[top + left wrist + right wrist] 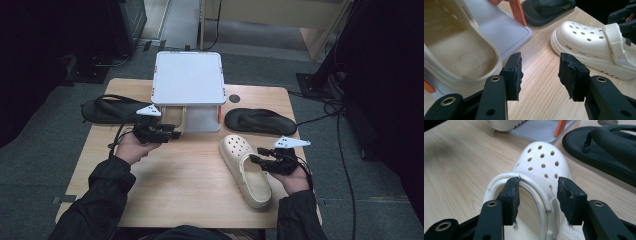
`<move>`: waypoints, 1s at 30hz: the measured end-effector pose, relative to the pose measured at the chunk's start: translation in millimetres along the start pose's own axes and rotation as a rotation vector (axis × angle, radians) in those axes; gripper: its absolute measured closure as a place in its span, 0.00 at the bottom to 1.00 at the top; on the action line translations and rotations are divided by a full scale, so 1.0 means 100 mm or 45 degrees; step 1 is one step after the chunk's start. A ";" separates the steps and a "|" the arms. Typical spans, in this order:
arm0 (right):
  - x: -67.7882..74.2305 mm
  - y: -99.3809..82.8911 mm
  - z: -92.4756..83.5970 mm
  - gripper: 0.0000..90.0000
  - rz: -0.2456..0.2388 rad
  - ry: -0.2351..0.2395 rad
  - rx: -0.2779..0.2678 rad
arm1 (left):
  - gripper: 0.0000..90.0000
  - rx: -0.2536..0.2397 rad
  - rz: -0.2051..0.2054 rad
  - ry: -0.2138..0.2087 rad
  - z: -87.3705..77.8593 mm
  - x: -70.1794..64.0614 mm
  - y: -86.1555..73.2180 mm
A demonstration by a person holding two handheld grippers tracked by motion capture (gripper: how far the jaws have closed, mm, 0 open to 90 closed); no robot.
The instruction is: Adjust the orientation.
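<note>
the table (185, 175) carries a white rack (188, 77) at the far middle, with a black sandal (260, 121) to its right. a cream clog (245, 169) lies near right. right gripper (265, 159) is spread wide, straddling its strap, not clamped. left gripper (167, 134) gapes empty before the rack.

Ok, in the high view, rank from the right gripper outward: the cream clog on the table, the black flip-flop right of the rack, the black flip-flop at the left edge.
1. Cream perforated foam clog: right at the right gripper, its open fingers over the strap.
2. Black rubber flip-flop right of the white rack: just beyond.
3. Black flip-flop at the table's left edge: farthest.
</note>
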State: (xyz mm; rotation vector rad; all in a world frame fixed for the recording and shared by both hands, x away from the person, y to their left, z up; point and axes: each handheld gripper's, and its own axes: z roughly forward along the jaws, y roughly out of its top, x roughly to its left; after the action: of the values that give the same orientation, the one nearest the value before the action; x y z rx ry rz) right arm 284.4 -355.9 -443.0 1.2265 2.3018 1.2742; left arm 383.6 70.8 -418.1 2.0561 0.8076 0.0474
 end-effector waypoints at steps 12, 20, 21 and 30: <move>-0.02 -0.10 0.11 0.62 -0.071 -0.028 0.113 | 0.60 -0.020 -0.008 0.013 -0.03 0.02 -0.02; -0.02 -0.08 0.23 0.73 -0.072 -0.116 0.103 | 0.60 -0.020 -0.013 0.023 -0.02 0.02 -0.04; 0.00 -0.07 0.23 0.76 -0.083 -0.132 0.105 | 0.60 -0.023 -0.013 0.025 -0.02 0.02 -0.04; 0.15 0.06 0.27 0.84 -0.076 -0.140 0.077 | 0.62 -0.034 -0.027 0.018 -0.04 0.02 -0.06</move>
State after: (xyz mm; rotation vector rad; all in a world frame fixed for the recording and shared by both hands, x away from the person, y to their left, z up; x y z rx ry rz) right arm 293.6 -326.9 -451.2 1.2060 2.2960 1.0968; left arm 380.9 77.0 -420.9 2.0240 0.8331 0.0601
